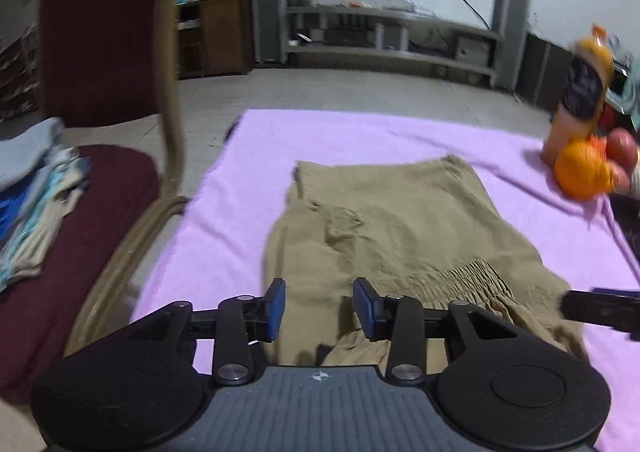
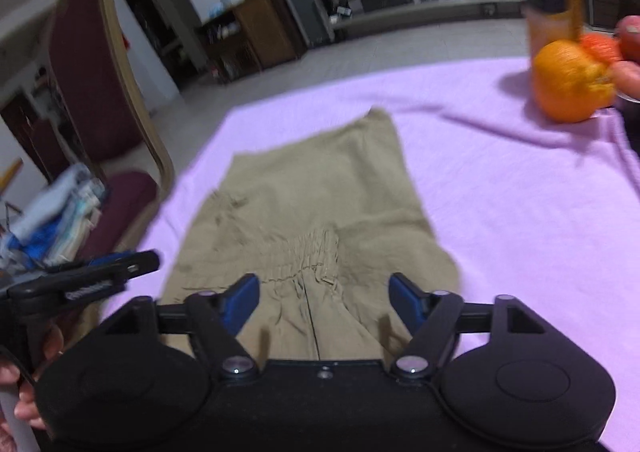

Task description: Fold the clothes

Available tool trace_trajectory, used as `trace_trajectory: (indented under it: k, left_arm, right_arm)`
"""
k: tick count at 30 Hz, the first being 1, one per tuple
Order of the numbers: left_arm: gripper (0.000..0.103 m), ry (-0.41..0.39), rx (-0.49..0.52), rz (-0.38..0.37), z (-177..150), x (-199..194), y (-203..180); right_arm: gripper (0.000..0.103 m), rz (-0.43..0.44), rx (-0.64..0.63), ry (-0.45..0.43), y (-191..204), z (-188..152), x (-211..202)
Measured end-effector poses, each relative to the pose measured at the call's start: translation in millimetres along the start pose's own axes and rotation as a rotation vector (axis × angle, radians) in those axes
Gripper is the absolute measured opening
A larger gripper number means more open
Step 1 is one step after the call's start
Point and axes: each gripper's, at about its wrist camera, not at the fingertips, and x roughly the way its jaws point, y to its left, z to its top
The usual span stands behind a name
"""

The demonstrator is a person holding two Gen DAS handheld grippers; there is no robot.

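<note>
Shorts, khaki, lie folded on purple cloth, waistband nearest us. We hold both grippers over the near edge: left gripper and right gripper w/ jaws apart, gripping nothing. Orange sits at far right corner.

Left wrist: we look forward, close over the folded khaki cotton shorts.
Right wrist: likewise, angled leftward.
Shared: shorts, round orange fruit.

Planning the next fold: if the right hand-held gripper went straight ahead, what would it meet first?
Probably the khaki shorts: the open right hand-held gripper points at their gathered waistband, though depth is unclear.
</note>
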Motion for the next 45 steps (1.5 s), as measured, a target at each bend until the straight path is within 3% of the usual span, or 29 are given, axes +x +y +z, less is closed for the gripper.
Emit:
trace_trajectory:
  k: [2,5,6,7,8,11,13,16,17,18,21,24,26,28,30,32,37,40,43,44,45]
  left_arm:
    - [0.034,0.029,-0.044,-0.038,-16,-10,9]
    - [0.018,0.077,-0.112,-0.104,-41,-25,23]
    - [0.016,0.088,-0.094,-0.111,-50,-26,20]
    - [0.012,0.097,-0.067,-0.115,-58,-27,15]
    - [0.010,0.106,-0.040,-0.120,-66,-28,10]
    - [0.004,0.121,0.046,-0.183,-82,-28,-11]
    - [0.002,0.112,0.113,-0.168,-86,-23,-25]
    - [0.008,0.205,0.125,-0.101,-93,3,-30]
    - [0.012,0.211,0.138,-0.082,-95,5,-30]
    - [0.012,0.209,0.154,-0.064,-97,4,-30]
    - [0.012,0.210,0.116,-0.049,-97,-3,-19]
    - [0.012,0.213,0.009,-0.017,-93,-14,6]
    - [0.012,0.192,-0.072,0.052,-89,-23,23]
    - [0.011,0.157,-0.153,0.093,-85,-31,39]
    - [0.011,0.133,-0.224,0.061,-81,-34,48]
    - [0.012,0.126,-0.257,-0.005,-76,-30,46]
    - [0.012,0.096,-0.158,-0.070,-59,-7,12]
    - [0.015,0.126,-0.109,-0.016,-53,19,-1]
    - [0.025,0.197,-0.120,0.023,-56,39,0]
    - [0.025,0.199,-0.126,0.024,-55,39,1]
    - [0.026,0.199,-0.133,0.020,-56,39,2]
  right_arm:
    - [0.075,0.037,0.065,0.005,-10,-9,-17]
    - [0.073,0.127,0.211,0.021,-29,-26,-27]
    - [0.061,0.149,0.246,0.024,-33,-32,-27]
    - [0.039,0.167,0.275,0.035,-36,-38,-25]
    - [0.031,0.181,0.295,0.057,-37,-42,-21]
    - [0.025,0.318,0.367,0.140,-32,-58,0]
    - [0.025,0.409,0.388,0.183,-21,-69,16]
    - [0.024,0.463,0.405,0.258,-10,-83,45]
    - [0.020,0.437,0.408,0.278,-13,-86,55]
    - [0.001,0.429,0.438,0.294,-21,-90,63]
    - [0.000,0.447,0.651,0.283,-67,-100,64]
    - [0.000,0.359,0.696,0.181,-104,-94,36]
    - [0.001,0.284,0.718,0.112,-122,-89,15]
    - [0.015,0.221,0.708,0.057,-128,-85,-1]
    - [0.017,0.183,0.689,0.010,-128,-83,-14]
    - [0.017,0.220,0.668,-0.009,-118,-77,-17]
    - [0.017,0.320,0.548,0.013,-70,-53,5]
    - [0.017,0.352,0.517,0.070,-49,-43,38]
    - [0.017,0.328,0.562,0.107,-53,-46,70]
    - [0.016,0.317,0.587,0.112,-60,-49,78]
    - [0.003,0.320,0.624,0.112,-70,-53,84]
